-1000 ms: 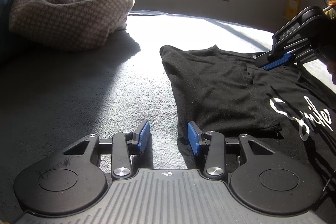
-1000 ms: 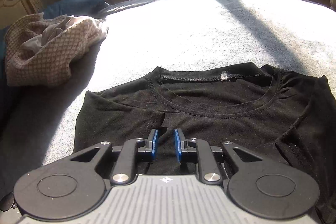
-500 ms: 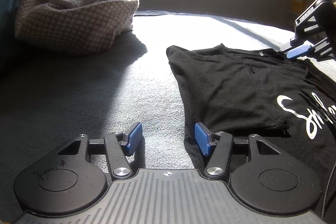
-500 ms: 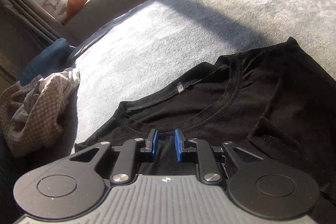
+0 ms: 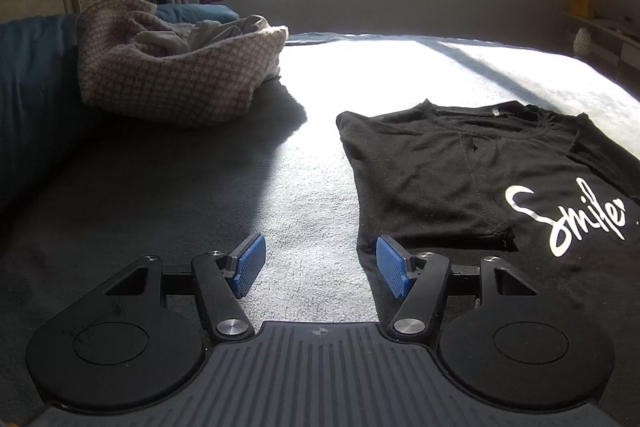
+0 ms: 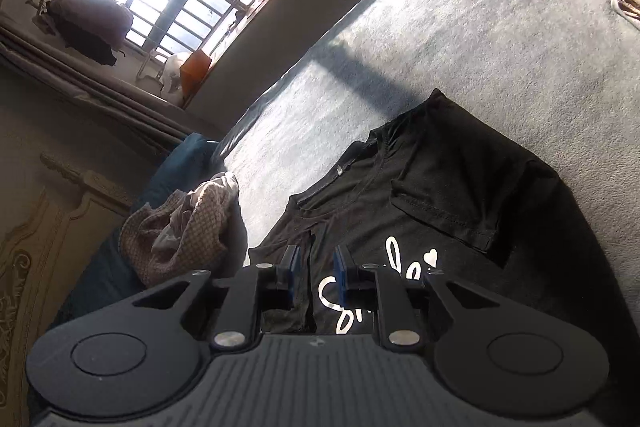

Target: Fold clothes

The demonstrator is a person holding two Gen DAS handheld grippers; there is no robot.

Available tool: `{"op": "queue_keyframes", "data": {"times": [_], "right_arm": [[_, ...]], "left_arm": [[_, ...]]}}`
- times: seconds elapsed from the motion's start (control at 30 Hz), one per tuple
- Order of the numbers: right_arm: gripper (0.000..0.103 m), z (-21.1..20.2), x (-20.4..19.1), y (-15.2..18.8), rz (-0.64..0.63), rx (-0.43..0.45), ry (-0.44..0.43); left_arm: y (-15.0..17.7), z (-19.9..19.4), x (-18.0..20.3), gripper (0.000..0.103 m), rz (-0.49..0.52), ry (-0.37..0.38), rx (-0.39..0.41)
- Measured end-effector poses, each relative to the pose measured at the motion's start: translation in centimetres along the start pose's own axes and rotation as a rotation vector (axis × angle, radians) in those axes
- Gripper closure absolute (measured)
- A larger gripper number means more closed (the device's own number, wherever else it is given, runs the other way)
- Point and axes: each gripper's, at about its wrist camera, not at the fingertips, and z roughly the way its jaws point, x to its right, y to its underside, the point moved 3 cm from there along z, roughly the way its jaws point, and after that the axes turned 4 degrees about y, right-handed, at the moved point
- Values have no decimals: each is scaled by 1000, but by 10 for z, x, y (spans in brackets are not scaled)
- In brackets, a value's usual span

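**A:** Where's the shirt lying?

**B:** The black T-shirt (image 5: 460,167) is spread flat on the grey bed cover (image 5: 280,195), collar at the far end, white script print facing up. Both sleeves (image 6: 448,203) already lie folded in over the chest, so the body is a narrow strip. It sits to the right of the left gripper (image 5: 318,265) and under the right gripper (image 6: 314,273).

**A:** And the grippers?

**B:** The left one is spread wide with nothing between its blue pads (image 5: 250,263), hovering low at the shirt's near left edge. The right one is tilted above the print, its pads a narrow gap apart and nothing pinched (as far as I can see, no cloth runs between them).

**A:** How will it handle?

**B:** I'd judge it light, thin and limp: no stiffness, so it will sag and drag wherever it isn't held. The folded-in sleeves are loose and could slide out if the cloth is pulled sideways. The bed cover looks nubbly, so some grip there.

**A:** Where to take hold?

**B:** At the edges, pinching through all the layers at once, one gripper per side corner, so the sleeve folds stay trapped. The checked blanket heap (image 5: 180,75) at far left is well apart.
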Motion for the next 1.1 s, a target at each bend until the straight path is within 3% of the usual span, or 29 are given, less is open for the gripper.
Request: {"op": "queue_keyframes", "data": {"times": [0.2,0.4,0.57,1.1], "right_arm": [[80,-49,28,53,103,-30,-156],[73,-78,53,94,194,-9,-204],[72,-78,68,113,238,-21,-176],[72,-77,42,142,142,-109,-201]], "left_arm": [[3,-61,26,41,71,135,-48],[35,-93,36,37,-37,223,-117],[58,-93,46,37,-44,210,-175],[64,-106,52,37,-61,204,-194]]}}
